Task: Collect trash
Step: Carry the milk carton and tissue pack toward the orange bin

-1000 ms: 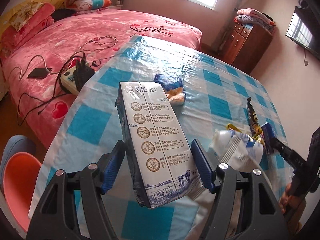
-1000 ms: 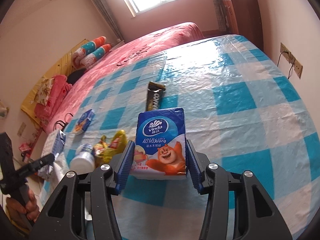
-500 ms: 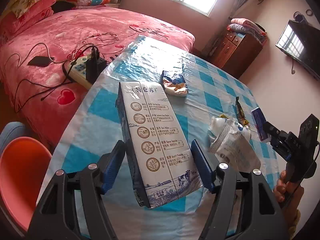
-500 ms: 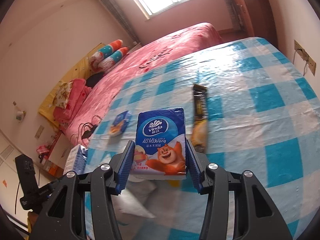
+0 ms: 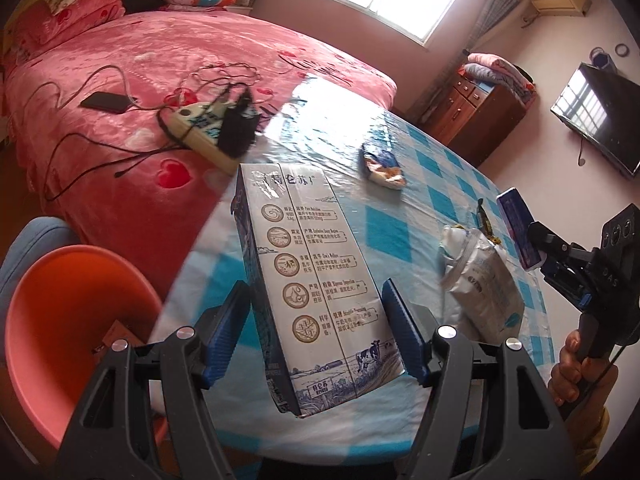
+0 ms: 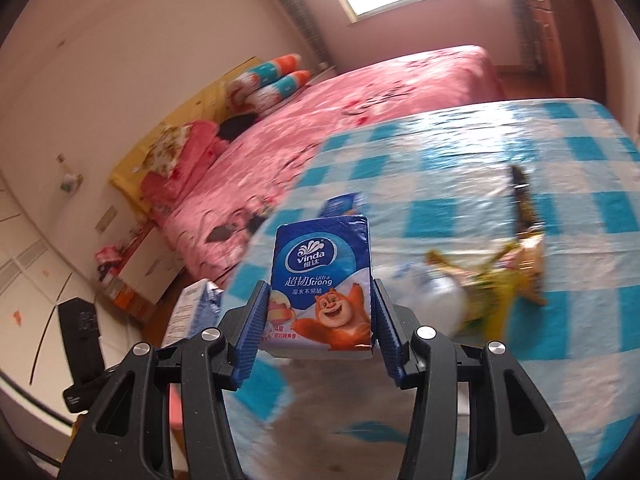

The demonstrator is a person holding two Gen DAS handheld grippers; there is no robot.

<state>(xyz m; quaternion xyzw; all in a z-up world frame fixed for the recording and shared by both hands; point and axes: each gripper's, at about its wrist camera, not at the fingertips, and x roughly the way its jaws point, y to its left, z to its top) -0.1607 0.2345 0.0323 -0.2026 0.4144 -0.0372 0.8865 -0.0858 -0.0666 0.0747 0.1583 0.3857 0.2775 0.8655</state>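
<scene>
Both tools now higher, right (image 6: pixel 318 320) pinching Vinda pack (image 6: pixel 322 280) (Ultra Strong), left (image 5: pixel 316 332) pinching milk carton (image 5: pixel 312 280)

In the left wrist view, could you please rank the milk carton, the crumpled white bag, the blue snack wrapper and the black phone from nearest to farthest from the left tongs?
1. Tall white-and-blue milk carton, clamped in the left tongs.
2. Crumpled white plastic bag, on the table to the right.
3. Small blue snack wrapper, farther up the checked tablecloth.
4. Black phone, on the pink bed, upper left.

The checked tablecloth (image 5: pixel 400 232) is glossy plastic, catching window glare. The milk carton (image 5: pixel 316 280) looks like smooth printed card, the tissue pack (image 6: pixel 322 280) shiny film, the bedspread (image 5: pixel 160 52) soft plush cloth.
</scene>
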